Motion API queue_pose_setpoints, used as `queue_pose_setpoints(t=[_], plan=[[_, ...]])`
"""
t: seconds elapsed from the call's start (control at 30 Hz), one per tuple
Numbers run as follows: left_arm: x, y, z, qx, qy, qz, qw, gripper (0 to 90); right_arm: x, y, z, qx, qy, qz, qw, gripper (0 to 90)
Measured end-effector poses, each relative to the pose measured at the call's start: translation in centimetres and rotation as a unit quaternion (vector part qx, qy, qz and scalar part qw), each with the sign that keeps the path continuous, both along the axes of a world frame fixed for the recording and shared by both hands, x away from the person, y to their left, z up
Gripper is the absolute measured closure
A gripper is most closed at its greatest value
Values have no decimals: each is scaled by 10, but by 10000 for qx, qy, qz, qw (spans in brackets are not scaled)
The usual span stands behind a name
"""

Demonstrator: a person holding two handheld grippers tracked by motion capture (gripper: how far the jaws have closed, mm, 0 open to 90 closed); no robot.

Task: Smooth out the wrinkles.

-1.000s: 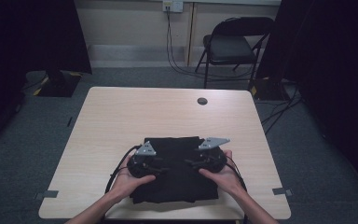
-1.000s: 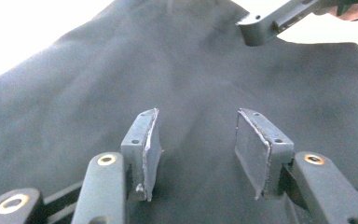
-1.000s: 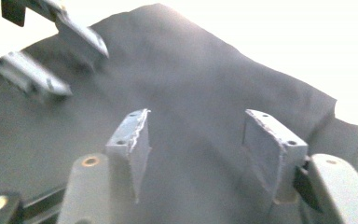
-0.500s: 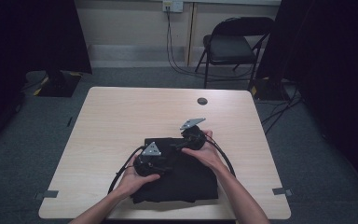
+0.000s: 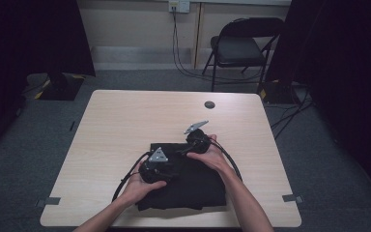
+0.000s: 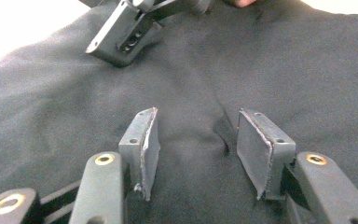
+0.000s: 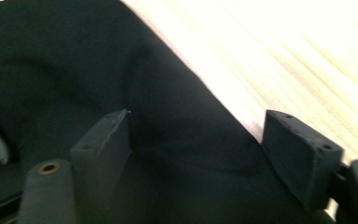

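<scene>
Hand-held gripper [image 7: 196, 140] astride black cloth [image 7: 74, 70] edge

Both forearms enter from the near edge, the left gripper [image 5: 160, 166] held low with jaws apart and nothing between the pads [image 6: 150, 149], the right gripper [image 5: 186, 149] angled toward it, its jaws having just opened wide.

Table [image 5: 125, 125]: far half and left side open for passage. Obstacles: cloth [image 5: 193, 186] near front edge, grommet [image 5: 209, 104] near far edge.
</scene>
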State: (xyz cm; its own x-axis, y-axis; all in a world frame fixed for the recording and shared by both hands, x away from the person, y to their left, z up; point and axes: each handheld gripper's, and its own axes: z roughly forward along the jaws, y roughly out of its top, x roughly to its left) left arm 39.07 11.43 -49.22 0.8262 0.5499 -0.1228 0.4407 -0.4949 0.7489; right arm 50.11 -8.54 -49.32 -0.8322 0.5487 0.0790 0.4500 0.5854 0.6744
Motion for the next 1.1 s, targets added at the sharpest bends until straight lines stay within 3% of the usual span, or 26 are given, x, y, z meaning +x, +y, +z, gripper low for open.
queue_pose_setpoints(t=[0.13, 0.23, 0.33, 0.5, 0.67, 0.73, 0.8, 0.83, 0.87, 0.9, 0.97, 1.03, 1.1], plan=[[0, 1, -1, -85, -8, 37, 10000, 503, -4, -3, 2, 111, 144, 323, 9993, 455], [0, 1, -2, -114, -10, 52, 9999, 502, -6, -5, 4, 241, 411, 418, 9980, 684], [0, 2, -3, -202, 7, 78, 9998, 504, -7, -4, 5, 277, 512, 481, 9971, 746], [-1, 2, -3, -108, -91, 122, 9998, 534, -7, -8, 12, 470, 555, 544, 9959, 775], [6, -4, -7, -106, -402, 324, 9986, 552, -11, -18, 29, 857, 270, 435, 9950, 781], [9, -6, -4, 34, -445, 283, 9986, 549, -13, -21, 36, 1005, 216, 495, 9935, 783], [9, -7, -3, 91, -501, 242, 9984, 547, -15, -21, 38, 981, 176, 534, 9936, 783], [7, -8, -1, 229, -602, 131, 9978, 532, -17, -22, 40, 960, 154, 562, 9937, 784], [7, -8, 2, 243, -529, 99, 9983, 518, -16, -23, 40, 969, 151, 561, 9936, 784], [7, -7, 8, 192, -412, 95, 9989, 492, -15, -24, 40, 958, 142, 528, 9939, 784], [3, -1, 21, -153, -344, 68, 9993, 481, -13, -29, 40, 1050, 161, 478, 9932, 784], [-5, 6, 35, -366, -284, -188, 9988, 483, -13, -35, 41, 1114, 151, 417, 9928, 785], [-18, 13, 43, -561, -69, -461, 9973, 476, -13, -40, 42, 1088, 94, 361, 9934, 785]])
